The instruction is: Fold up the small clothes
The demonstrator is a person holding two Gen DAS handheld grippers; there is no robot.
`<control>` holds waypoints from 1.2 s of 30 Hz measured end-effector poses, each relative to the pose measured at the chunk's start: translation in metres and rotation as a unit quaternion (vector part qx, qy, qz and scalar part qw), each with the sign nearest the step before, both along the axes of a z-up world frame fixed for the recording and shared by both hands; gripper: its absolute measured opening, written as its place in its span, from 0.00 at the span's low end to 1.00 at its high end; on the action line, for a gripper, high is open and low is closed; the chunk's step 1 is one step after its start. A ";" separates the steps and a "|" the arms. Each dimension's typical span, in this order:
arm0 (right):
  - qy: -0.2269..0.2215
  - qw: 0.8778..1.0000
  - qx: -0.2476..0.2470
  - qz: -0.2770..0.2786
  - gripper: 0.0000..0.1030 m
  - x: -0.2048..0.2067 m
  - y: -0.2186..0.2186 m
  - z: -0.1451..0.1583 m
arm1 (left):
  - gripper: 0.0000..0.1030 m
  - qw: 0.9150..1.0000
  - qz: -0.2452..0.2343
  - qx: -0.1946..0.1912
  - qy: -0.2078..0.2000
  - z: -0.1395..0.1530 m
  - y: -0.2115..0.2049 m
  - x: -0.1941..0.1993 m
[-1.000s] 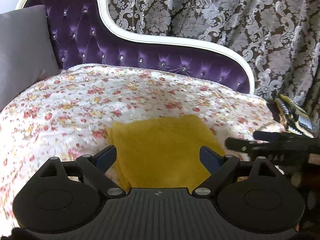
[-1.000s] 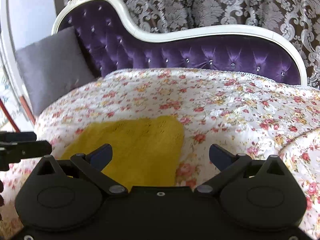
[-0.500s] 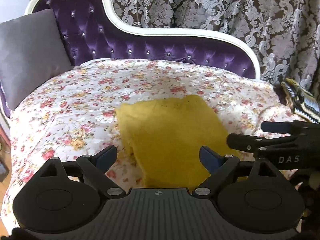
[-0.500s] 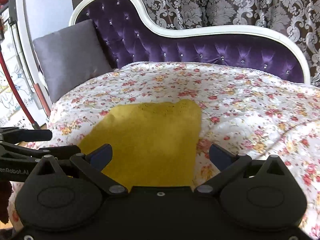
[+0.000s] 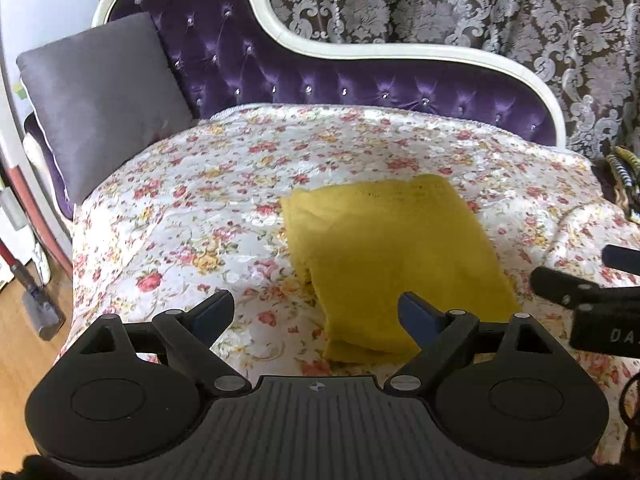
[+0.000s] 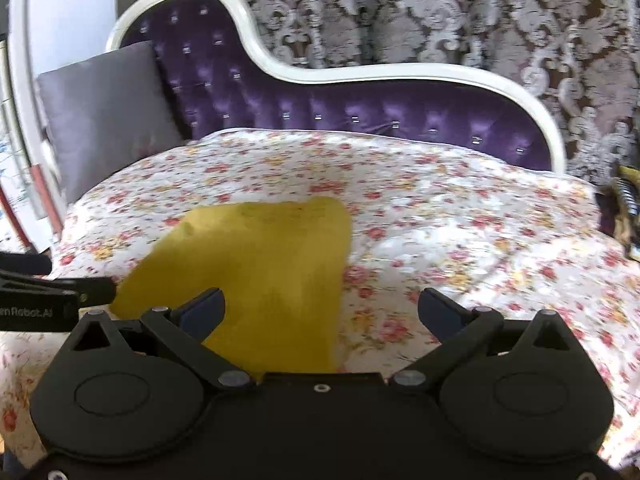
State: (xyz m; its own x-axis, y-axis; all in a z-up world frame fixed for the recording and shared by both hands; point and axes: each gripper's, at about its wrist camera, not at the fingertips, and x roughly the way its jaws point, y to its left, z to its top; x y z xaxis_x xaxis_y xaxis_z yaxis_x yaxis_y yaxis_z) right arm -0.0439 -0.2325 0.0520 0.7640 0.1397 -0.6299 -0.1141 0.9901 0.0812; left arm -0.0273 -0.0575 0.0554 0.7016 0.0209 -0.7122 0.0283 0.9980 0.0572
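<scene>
A yellow knit garment (image 5: 396, 256) lies folded into a compact, roughly rectangular packet on the floral bedspread (image 5: 208, 200) that covers a purple tufted chaise (image 5: 320, 76), nearer the front edge of the seat than its backrest and about midway along it. Both handheld grippers hover above that front edge, clear of the cloth. The left gripper (image 5: 316, 312) has its fingers (image 5: 212, 312) spread wide with nothing between them; the garment's near corner merely shows in the gap beyond. The right gripper (image 6: 320, 310) is likewise wide apart and empty, the packet's right edge visible past its left finger. Layered edges along the garment's left side suggest several folds are already made, and no sleeve or loose flap sticks out, so this piece looks finished or nearly so. What may remain is a final squaring-up or moving it aside. A striped item (image 5: 624, 176) at the chaise's right end could be another garment awaiting folding, though too little of it shows to tell. A grey cushion (image 5: 104, 96) rests at the left end.
</scene>
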 end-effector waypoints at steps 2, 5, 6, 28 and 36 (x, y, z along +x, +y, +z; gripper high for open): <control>0.001 1.000 0.000 -0.002 0.99 -0.001 -0.001 0.002 | 0.87 1.000 0.000 -0.005 0.012 -0.001 0.001 0.001; 0.004 1.000 0.006 0.003 0.99 -0.003 -0.001 0.004 | 0.86 0.999 0.008 -0.013 0.030 -0.005 0.004 0.002; 0.005 1.000 0.009 0.006 0.99 -0.003 -0.001 0.005 | 0.86 0.999 0.010 -0.014 0.034 -0.006 0.004 0.003; 0.041 0.999 0.029 0.013 0.99 0.001 0.000 -0.003 | 0.86 0.997 0.014 -0.018 0.072 -0.016 -0.001 0.006; 0.051 0.998 0.032 0.010 0.99 0.003 -0.001 -0.007 | 0.87 0.996 0.013 -0.019 0.082 -0.019 -0.003 0.006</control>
State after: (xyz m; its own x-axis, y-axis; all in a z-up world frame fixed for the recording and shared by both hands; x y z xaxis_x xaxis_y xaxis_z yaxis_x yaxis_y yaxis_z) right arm -0.0410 -0.2335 0.0455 0.6922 0.1974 -0.6942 -0.1220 0.9800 0.1570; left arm -0.0211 -0.0601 0.0360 0.5752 0.0080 -0.8180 0.0084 0.9998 0.0157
